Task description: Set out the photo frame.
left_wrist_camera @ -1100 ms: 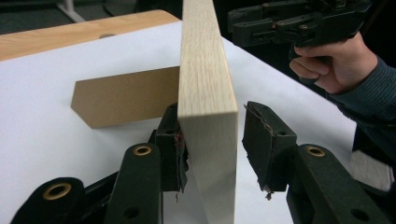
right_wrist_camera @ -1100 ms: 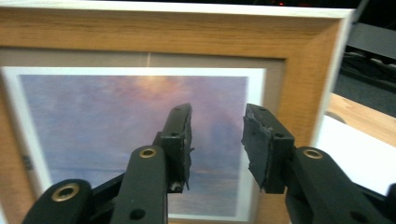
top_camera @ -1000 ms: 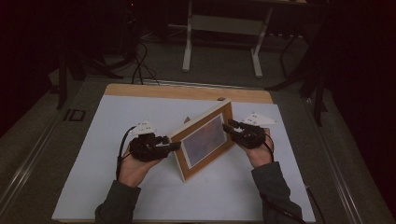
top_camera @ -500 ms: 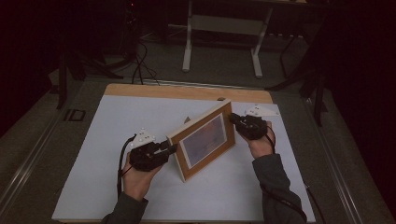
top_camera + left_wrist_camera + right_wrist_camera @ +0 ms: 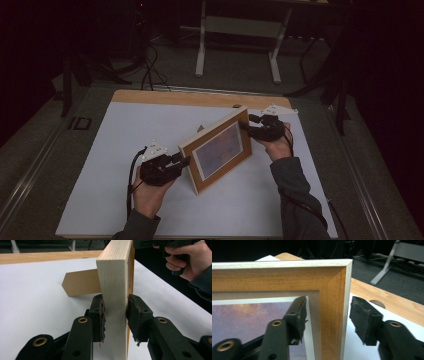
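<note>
Wooden picture frame (image 5: 219, 155) stood upright on white table sheet (image 5: 125, 135). Left gripper (image 5: 115, 315) pinched frame's near edge; right gripper (image 5: 328, 315) spread astride frame's far edge.

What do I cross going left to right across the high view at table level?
Left gripper → picture frame → right gripper.

You have one wooden picture frame (image 5: 218, 156) standing on one white-covered table (image 5: 120, 135). You hold two grippers, one left gripper (image 5: 186, 161) and one right gripper (image 5: 247, 123), in two hands.
</note>
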Available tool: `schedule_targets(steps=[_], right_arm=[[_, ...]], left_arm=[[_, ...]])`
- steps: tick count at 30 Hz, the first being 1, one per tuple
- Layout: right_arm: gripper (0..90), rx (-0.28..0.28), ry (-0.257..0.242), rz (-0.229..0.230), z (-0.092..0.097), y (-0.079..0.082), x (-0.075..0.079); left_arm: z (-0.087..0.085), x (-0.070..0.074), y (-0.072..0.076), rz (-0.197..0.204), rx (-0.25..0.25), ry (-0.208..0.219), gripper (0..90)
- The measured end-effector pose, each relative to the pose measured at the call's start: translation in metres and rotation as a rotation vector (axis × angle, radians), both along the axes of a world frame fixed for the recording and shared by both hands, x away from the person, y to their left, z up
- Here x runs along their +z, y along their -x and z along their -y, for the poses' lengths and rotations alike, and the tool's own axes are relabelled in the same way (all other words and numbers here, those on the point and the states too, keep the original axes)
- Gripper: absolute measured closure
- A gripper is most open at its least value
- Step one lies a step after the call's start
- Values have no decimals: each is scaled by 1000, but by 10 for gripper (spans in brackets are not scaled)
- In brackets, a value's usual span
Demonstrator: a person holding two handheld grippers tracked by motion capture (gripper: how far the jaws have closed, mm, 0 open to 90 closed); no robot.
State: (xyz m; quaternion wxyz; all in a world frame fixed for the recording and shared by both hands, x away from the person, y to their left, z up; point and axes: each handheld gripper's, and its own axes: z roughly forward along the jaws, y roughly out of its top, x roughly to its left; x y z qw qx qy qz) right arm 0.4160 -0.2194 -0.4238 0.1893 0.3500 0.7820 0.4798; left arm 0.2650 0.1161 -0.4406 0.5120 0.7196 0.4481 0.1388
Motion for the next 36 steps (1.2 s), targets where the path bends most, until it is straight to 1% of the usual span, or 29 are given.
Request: schedule_targets(steps=[1, 2, 5, 6, 8, 9, 11, 14, 16, 19, 21, 26, 27, 28, 29, 31, 33, 36], right_arm=[[445, 0, 0, 0, 0, 0, 0], [424, 5, -3, -7, 0, -2, 0], [376, 34, -30, -47, 1, -9, 0], [371, 45, -31, -56, 0, -10, 0], [370, 50, -26, -60, 0, -11, -1], [363, 63, -24, -74, 0, -13, -1], [364, 72, -32, -84, 1, -15, -2], [400, 85, -32, -94, 1, -15, -4], [423, 77, -26, -90, 2, -14, -5], [462, 64, -37, -95, 5, -13, -5], [496, 60, -28, -92, 6, -12, -5], [541, 62, -11, -90, 6, -11, -3], [552, 69, -5, -88, 6, -11, -2], [560, 77, -4, -86, 7, -12, -1], [554, 82, -8, -87, 7, -12, -1], [498, 79, -11, -87, 7, -14, 1], [446, 90, -20, -98, 7, -17, 1], [393, 112, -31, -111, 6, -22, 0]], left_arm=[[0, 0, 0, 0, 0, 0, 682], [0, 0, 0, -1, -3, -6, 682], [-2, 1, -2, -8, -19, -2, 698], [-2, 1, -3, -8, -24, -4, 700], [-2, 1, -4, -11, -31, -3, 701], [-3, 1, -4, -13, -34, -3, 702], [-3, 1, -5, -17, -41, -2, 704], [-5, 2, -8, -26, -52, -3, 704], [-6, 2, -10, -29, -54, -6, 704], [-9, 3, -15, -37, -58, -7, 705], [-11, 4, -18, -42, -59, -9, 706], [-18, 4, -24, -54, -55, -5, 707], [-23, 4, -27, -69, -68, 9, 707], [-24, 4, -29, -73, -74, 15, 709], [-25, 4, -29, -75, -82, 18, 709], [-26, 4, -30, -70, -94, 14, 706], [-26, 3, -29, -62, -91, 13, 699], [-27, 4, -25, -45, -77, 36, 666]])
